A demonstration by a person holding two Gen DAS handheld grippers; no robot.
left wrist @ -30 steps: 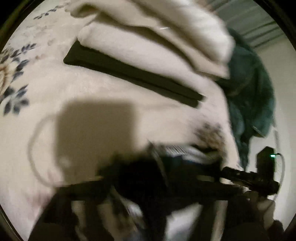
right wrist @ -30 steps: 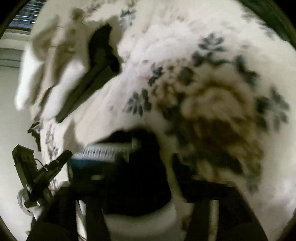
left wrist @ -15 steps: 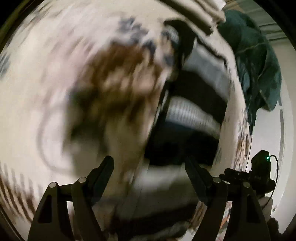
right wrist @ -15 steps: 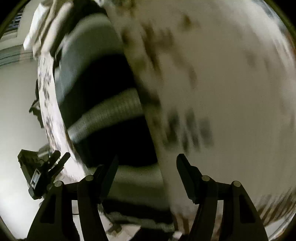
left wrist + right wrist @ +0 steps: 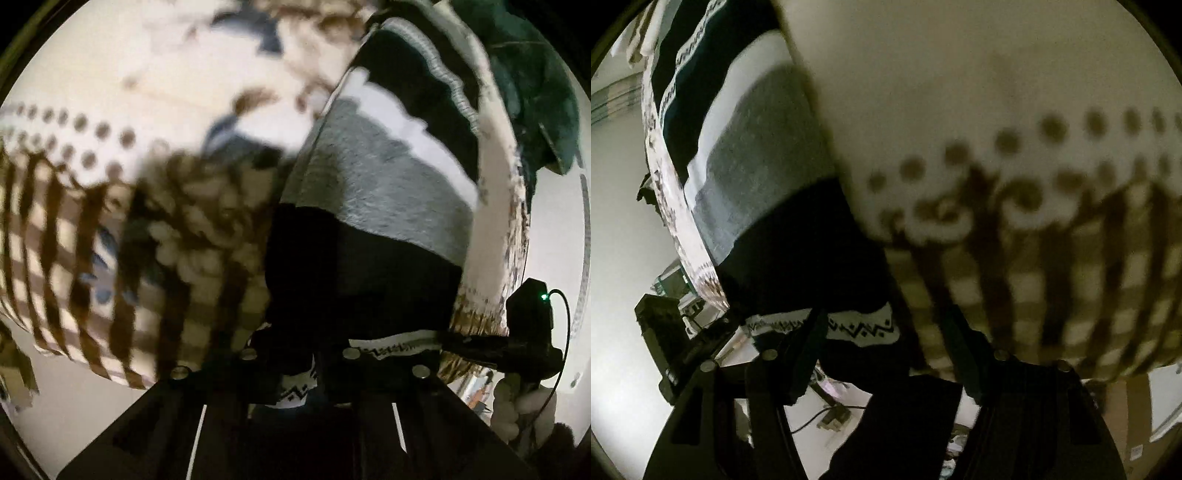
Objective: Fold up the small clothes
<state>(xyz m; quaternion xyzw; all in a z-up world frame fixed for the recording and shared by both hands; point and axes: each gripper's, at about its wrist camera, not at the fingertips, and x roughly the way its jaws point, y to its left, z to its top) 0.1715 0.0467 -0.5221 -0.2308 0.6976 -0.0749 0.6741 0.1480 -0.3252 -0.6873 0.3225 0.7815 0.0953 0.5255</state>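
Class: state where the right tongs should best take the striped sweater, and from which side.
Take the striped sweater by its zigzag hem, approaching from the edge of the blanket: the hem overhangs there, thin and free, already between the open right tongs.

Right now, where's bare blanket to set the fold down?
Free: plain cream blanket, bordered by the black-grey-white striped knit garment and the brown dotted row. Crowded: the garment's side, toward the dark green cloth heap.

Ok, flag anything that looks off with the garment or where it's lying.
The striped sweater lies at the blanket's edge, its patterned hem hanging over the side rather than flat. The left claw looks shut on that hem; the right claw is open around it.
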